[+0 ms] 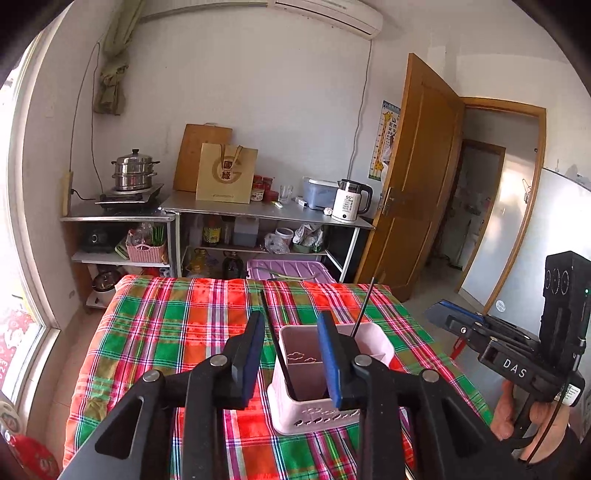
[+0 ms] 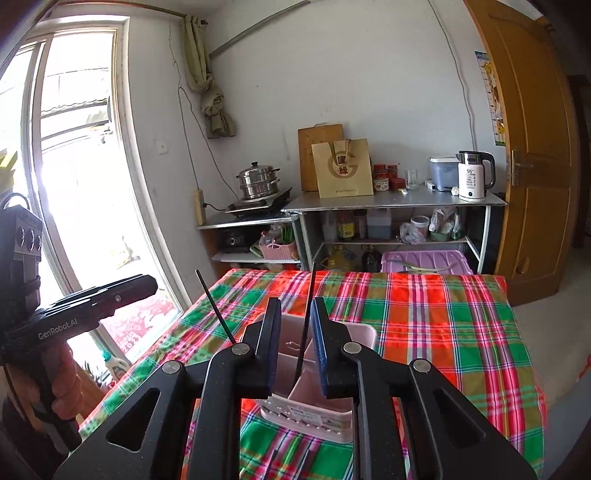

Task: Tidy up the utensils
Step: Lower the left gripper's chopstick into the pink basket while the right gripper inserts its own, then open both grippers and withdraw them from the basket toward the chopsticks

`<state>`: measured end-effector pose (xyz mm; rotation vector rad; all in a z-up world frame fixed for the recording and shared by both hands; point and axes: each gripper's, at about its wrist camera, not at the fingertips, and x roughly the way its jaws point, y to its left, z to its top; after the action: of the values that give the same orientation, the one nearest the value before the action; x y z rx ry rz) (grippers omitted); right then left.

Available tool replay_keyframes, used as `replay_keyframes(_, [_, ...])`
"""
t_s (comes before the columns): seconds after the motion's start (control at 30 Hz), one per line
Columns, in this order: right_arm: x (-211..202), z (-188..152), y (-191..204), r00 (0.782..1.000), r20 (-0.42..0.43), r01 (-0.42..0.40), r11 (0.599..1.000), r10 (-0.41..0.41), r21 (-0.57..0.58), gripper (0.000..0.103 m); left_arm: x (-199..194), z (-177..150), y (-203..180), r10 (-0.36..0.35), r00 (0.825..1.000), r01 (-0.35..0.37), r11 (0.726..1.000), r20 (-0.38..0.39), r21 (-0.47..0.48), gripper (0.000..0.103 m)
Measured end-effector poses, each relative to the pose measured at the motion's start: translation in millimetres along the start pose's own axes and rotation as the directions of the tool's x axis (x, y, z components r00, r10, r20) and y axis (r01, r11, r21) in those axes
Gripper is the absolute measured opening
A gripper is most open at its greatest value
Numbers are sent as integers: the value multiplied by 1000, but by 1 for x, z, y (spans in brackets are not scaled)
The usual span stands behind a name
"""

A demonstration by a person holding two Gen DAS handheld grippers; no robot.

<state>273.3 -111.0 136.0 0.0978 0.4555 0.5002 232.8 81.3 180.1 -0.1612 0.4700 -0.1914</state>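
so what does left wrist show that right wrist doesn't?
Left wrist only: the open doorway, the air conditioner and the right gripper at the side.
Right wrist only: the big window and the left gripper at the side.
Both: the pink utensil holder with two black chopsticks on the plaid cloth, and the white kettle.

A desk under a red and green plaid cloth (image 1: 177, 325) fills the foreground. Behind it, metal shelving (image 1: 266, 214) against a white wall carries a steel steamer pot (image 1: 133, 170), a gold paper bag (image 1: 226, 173) before a wooden cutting board (image 1: 195, 147), and a white electric kettle (image 1: 349, 201). A wooden door (image 1: 417, 177) stands open at right
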Motion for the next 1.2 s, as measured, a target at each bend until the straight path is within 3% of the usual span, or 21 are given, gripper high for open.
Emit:
replay_keyframes(0.1, [-21,-10,3,1000,17,5,1000,-5,-11,27,-20,-14,-4,-3,1000,2,1000,22,5,41])
replay_keyframes(0.27, [-57,-35,8,999,43,19,999,-17,-33,27,-50,-46,-10,-11,1000,12,1000,28,-13,63])
replay_keyframes(0.6, [-97,-87,2,999,16,38,999,-37,-21,27,-73,-117,-28,-8,1000,8,1000,-24,5,63])
replay_keyframes(1.0, [-106,-130,-12,997,-63,47,999,-46,20,27,-73,-163,-41,-7,997,7,1000,-74,3,63])
replay_keyframes(1.2, [-88,-141,-25,988,-133,79,996,-73,37,27,-47,-175,-46,-7,986,7,1000,-164,4,49])
